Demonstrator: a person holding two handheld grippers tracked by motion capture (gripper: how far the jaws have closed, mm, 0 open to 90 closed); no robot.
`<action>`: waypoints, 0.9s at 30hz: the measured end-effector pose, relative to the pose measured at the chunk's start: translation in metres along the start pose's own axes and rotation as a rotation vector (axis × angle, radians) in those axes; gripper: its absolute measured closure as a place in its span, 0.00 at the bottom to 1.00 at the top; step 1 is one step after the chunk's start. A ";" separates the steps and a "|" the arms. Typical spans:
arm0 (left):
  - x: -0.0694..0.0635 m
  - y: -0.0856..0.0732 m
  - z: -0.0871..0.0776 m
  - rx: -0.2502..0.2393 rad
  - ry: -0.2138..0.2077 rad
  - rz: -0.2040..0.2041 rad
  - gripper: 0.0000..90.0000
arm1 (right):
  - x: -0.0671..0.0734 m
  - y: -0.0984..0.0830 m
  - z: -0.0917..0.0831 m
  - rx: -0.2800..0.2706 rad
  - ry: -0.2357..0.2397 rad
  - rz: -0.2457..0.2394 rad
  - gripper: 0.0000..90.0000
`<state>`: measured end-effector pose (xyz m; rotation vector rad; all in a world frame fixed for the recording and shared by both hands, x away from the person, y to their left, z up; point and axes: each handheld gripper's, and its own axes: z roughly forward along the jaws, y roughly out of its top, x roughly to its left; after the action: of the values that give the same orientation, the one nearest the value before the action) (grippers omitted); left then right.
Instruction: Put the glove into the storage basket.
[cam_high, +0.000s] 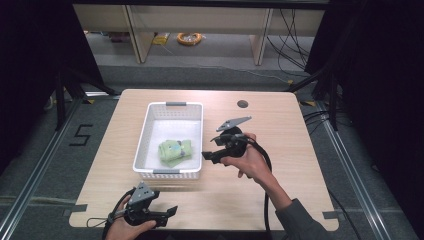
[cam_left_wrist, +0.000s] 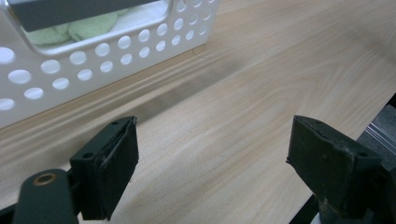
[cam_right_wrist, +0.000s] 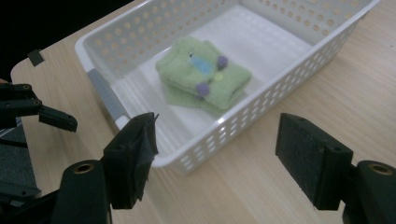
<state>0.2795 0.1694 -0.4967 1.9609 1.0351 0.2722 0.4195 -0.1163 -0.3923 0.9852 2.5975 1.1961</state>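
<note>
**Desk:** While both grippers stand empty, where is the cloth?

**Photographer:** Folded green towel lies in the near half of the white basket, close to the wall on the right hand's side, on a pale wooden table. The right gripper hovers just outside that wall, jaws spread wide, nothing between them. The left gripper rests low at the table's near edge, jaws as wide as they go, holding nothing.

**Desk:** How would it handle?

**Photographer:** By the look of it, light, soft and limp, not fragile or slippery; a pinch across the thick folded stack should keep the layers together, while a corner grab would likely let it unfold.

**Desk:** Room to move?

**Photographer:** Open tabletop right of the basket and in front of it. The perforated walls stand higher than the towel, so I'd judge a straight lift over the rim necessary. The left gripper sits near the table edge.
</note>
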 end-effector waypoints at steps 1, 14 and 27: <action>0.000 0.000 0.000 0.004 0.002 0.004 0.17 | 0.001 -0.006 -0.003 -0.014 -0.004 0.010 0.33; 0.001 -0.004 0.003 0.026 0.012 0.020 0.17 | -0.007 -0.061 -0.014 -0.050 -0.026 0.041 0.31; 0.002 -0.004 0.002 0.014 0.019 0.027 0.17 | 0.003 -0.093 -0.019 -0.062 -0.025 0.029 0.22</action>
<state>0.2796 0.1705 -0.5011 1.9894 1.0257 0.3003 0.3627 -0.1706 -0.4449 1.0231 2.5191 1.2546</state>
